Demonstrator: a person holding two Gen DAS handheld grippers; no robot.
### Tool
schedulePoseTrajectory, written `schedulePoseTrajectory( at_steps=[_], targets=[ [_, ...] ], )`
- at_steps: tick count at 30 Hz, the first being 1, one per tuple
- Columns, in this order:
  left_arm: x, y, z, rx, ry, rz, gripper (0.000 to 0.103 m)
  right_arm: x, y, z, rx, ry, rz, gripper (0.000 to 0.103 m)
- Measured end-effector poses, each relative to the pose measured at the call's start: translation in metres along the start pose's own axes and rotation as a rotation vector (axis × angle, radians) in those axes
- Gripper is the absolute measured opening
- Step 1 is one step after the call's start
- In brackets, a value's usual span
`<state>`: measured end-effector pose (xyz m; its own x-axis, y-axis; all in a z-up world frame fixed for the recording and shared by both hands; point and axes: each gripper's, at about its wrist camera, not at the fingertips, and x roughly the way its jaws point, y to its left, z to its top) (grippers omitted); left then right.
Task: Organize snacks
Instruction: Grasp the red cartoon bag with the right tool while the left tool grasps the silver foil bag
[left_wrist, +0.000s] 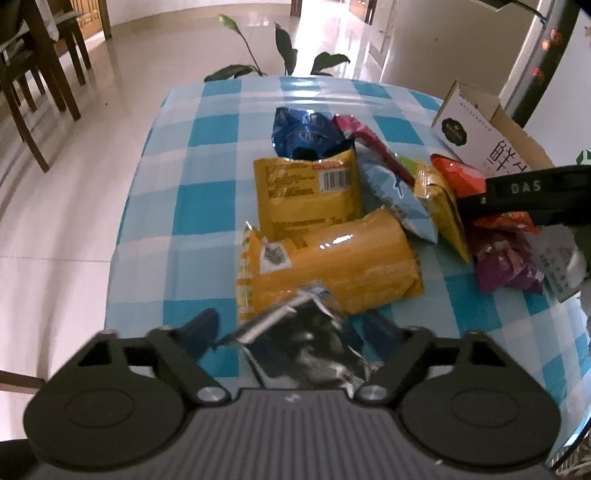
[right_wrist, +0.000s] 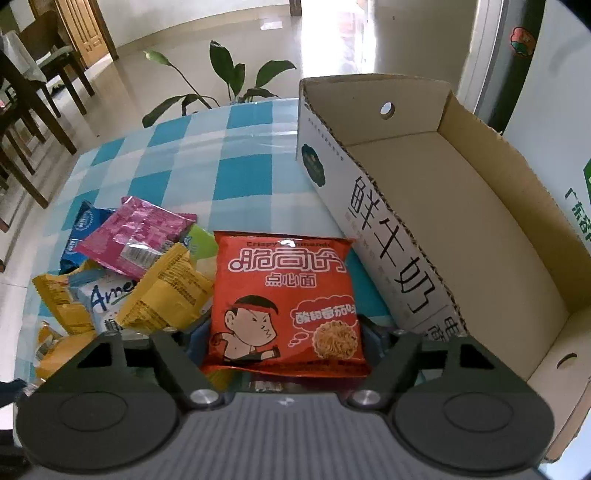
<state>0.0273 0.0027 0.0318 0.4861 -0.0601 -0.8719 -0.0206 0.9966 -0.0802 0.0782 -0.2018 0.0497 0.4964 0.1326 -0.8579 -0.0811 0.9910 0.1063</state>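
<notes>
The cardboard milk carton tray is sitting at the right of the right wrist view on the blue checked tablecloth, its brown inside showing nothing in it. Just left of its printed wall, the right gripper is closing its fingers on the red crispy noodle packet, which is standing upright in the lower centre of the frame. The pink packet is lying over the yellow packet and a white and blue packet in the pile at the lower left.

In the left wrist view, the left gripper is standing with fingers spread wide around a blurred black and silver packet at the bottom centre; whether they are touching it I cannot tell. Above it, a large yellow bag is lying next to a flat yellow pouch and a dark blue bag
</notes>
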Motion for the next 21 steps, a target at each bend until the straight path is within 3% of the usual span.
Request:
schedulePoseTrajectory(
  at_steps=[2,8,11,13,16,21],
  targets=[
    [0.001,0.002,-0.001,-0.014,0.007,-0.023,0.06,-0.003,0.001,-0.001,-0.012,-0.004,0.008,0.077],
    [-0.004,0.008,-0.001,-0.035,-0.012,-0.039,0.045,-0.02,0.004,-0.005,-0.026,-0.022,0.055,0.074],
    [-0.005,0.012,-0.001,-0.047,-0.011,-0.052,0.045,-0.027,0.005,-0.01,-0.028,-0.026,0.068,0.074],
    [-0.009,0.017,-0.001,-0.064,-0.016,-0.076,0.05,-0.032,0.007,-0.015,-0.024,-0.024,0.076,0.074],
    [-0.021,0.02,-0.005,-0.056,-0.045,-0.066,0.081,-0.043,0.013,-0.022,-0.014,-0.035,0.097,0.074],
    [-0.032,0.029,-0.017,-0.089,-0.064,-0.011,0.082,-0.055,0.023,-0.037,0.027,-0.054,0.133,0.074]
  ],
)
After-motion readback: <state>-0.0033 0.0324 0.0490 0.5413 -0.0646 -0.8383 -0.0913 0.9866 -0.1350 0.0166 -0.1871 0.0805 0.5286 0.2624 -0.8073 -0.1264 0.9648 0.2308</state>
